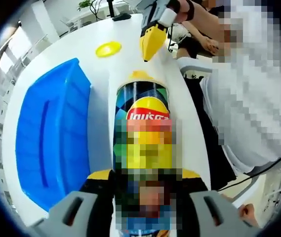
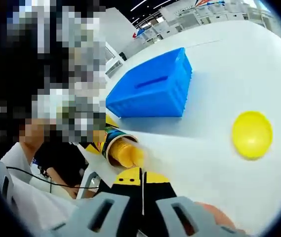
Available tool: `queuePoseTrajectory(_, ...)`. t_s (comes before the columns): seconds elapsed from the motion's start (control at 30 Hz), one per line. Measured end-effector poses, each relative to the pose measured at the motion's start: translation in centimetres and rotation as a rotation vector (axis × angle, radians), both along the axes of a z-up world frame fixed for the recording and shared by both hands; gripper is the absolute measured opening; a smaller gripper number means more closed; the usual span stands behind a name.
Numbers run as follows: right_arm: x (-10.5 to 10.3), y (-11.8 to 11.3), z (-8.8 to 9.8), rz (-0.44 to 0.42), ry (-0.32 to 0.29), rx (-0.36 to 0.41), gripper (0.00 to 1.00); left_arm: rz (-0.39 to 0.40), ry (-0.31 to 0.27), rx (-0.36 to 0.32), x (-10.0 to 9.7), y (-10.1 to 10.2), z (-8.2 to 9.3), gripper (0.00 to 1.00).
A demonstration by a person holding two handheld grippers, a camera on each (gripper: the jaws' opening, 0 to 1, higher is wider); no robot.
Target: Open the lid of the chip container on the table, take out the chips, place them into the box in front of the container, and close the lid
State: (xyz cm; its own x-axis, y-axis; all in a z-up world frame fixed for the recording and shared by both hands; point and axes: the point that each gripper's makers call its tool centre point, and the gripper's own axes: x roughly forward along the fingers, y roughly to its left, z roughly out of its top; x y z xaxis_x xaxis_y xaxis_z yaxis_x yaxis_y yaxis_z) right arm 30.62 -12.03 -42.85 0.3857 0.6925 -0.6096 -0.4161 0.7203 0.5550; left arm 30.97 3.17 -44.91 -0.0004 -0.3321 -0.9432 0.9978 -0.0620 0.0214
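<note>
In the left gripper view, the left hand-held gripper (image 1: 147, 197) clamps the chip container (image 1: 143, 123) between its yellow-and-black jaws near the can's base. The container is a tall cylindrical can lying lengthwise away from the camera, its wrap dark with coloured diamond patches, a red Lay's banner and a yellow field below it; part of the label is blurred. Its far end is open, and a stack of yellow chips (image 1: 139, 75) shows at the mouth. In the right gripper view the can (image 2: 111, 143) appears from the open end, held out over the white desk (image 2: 219, 64), with the pale golden chip stack (image 2: 128, 153) protruding from the cardboard rim.

The yellow lid (image 1: 108, 49) is off and lies flat on the desk, well apart from the can; in the right gripper view it is a round disc (image 2: 252, 134) to the right. The blue box (image 1: 51, 133) sits beside the can on the desk, a ribbed plastic bin with a slot handle in its side (image 2: 152, 91).

The right hand-held gripper (image 2: 141, 185) has its jaws pressed together with nothing between them, its tips near the chips; in the left gripper view its yellow tips (image 1: 152, 42) hang just beyond the can's mouth.
</note>
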Motion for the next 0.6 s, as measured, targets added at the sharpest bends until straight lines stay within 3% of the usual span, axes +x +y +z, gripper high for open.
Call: queuePoseTrajectory(0.6,0.2,-2.5,0.3,-0.023,-0.01,-0.027,0.0,0.02,0.01,-0.011,-0.1,-0.2,0.0,0.48)
